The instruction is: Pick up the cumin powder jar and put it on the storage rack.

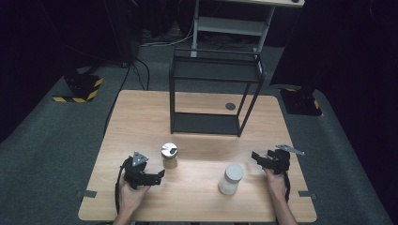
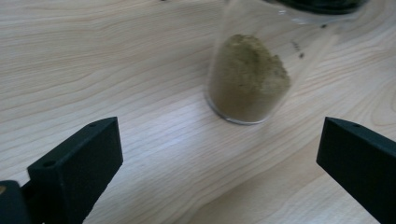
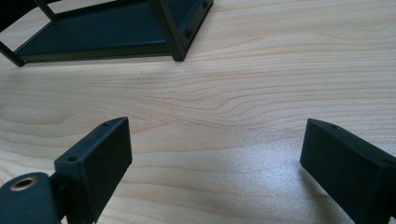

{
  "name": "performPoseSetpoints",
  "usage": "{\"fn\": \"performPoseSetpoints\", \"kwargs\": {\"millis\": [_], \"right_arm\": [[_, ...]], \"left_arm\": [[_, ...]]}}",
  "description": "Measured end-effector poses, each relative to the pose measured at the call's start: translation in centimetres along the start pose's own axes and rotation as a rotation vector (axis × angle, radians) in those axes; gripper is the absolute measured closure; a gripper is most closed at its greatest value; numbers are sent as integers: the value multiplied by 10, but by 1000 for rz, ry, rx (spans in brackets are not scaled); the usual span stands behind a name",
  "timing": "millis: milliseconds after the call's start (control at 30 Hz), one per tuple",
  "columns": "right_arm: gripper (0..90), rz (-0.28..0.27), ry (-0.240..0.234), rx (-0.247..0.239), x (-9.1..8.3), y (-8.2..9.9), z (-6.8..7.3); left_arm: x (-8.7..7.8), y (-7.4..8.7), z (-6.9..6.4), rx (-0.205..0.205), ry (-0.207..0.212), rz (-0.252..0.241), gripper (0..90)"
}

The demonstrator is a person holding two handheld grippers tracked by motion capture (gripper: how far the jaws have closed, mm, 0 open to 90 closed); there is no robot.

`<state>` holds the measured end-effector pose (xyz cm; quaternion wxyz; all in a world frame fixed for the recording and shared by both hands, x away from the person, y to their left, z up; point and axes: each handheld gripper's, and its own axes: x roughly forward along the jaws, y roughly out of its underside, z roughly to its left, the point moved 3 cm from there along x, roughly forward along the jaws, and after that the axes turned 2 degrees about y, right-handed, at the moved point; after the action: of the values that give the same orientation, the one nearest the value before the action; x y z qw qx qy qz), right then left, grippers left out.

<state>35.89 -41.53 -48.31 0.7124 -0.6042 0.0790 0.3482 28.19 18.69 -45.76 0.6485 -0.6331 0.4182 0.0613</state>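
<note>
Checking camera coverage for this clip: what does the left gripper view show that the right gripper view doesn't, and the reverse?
Left gripper view: a clear jar part-filled with greenish-brown powder, standing ahead of the left gripper, whose jaws are wide apart and not touching it.

Right gripper view: the bottom shelf and a leg of the black metal rack, beyond the right gripper, also wide open, with nothing between its jaws.

Both: the light wooden table.
</note>
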Motion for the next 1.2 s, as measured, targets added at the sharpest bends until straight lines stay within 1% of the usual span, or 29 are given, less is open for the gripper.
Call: {"fn": "performPoseSetpoints", "kwargs": {"millis": [33, 67, 100, 167, 400, 600, 667, 733, 767, 867, 900, 1067, 1133, 1200], "right_arm": [[78, 0, 0, 2, 0, 0, 0], [78, 0, 0, 2, 0, 0, 0], [78, 0, -1, 4, 0, 0, 0], [78, -1, -1, 4, 0, 0, -1], [79, -2, -7, 6, 0, 0, -1], [79, -3, -10, 11, 0, 1, -2], [79, -3, -10, 11, 0, 1, -2], [79, -3, -11, 10, 0, 1, -2], [82, -7, -11, 10, -1, 1, -2], [83, -9, -13, 10, -1, 1, -3], [83, -6, -12, 8, -1, 1, -2], [84, -5, -11, 10, -1, 1, -2], [84, -6, -12, 12, -1, 1, -3], [84, -6, -13, 12, -1, 1, -3]], "left_arm": [[2, -2, -4, 10, 10, 3, 4], [2, -2, -4, 10, 10, 3, 4], [4, -3, -7, 22, 18, 4, 4], [7, -4, -10, 27, 24, 3, 4], [16, -8, -16, 33, 39, 2, 4], [22, -15, -20, 37, 37, -6, 5], [25, -19, -21, 36, 42, 7, 6], [26, -21, -21, 38, 46, 9, 7], [27, -22, -24, 45, 35, 5, 6], [29, -24, -26, 52, 35, 2, 6], [30, -27, -27, 62, 33, 4, 6], [34, -31, -29, 67, 25, 3, 15], [37, -34, -31, 67, 11, 3, 25], [38, -35, -31, 65, 11, 2, 30]]}}
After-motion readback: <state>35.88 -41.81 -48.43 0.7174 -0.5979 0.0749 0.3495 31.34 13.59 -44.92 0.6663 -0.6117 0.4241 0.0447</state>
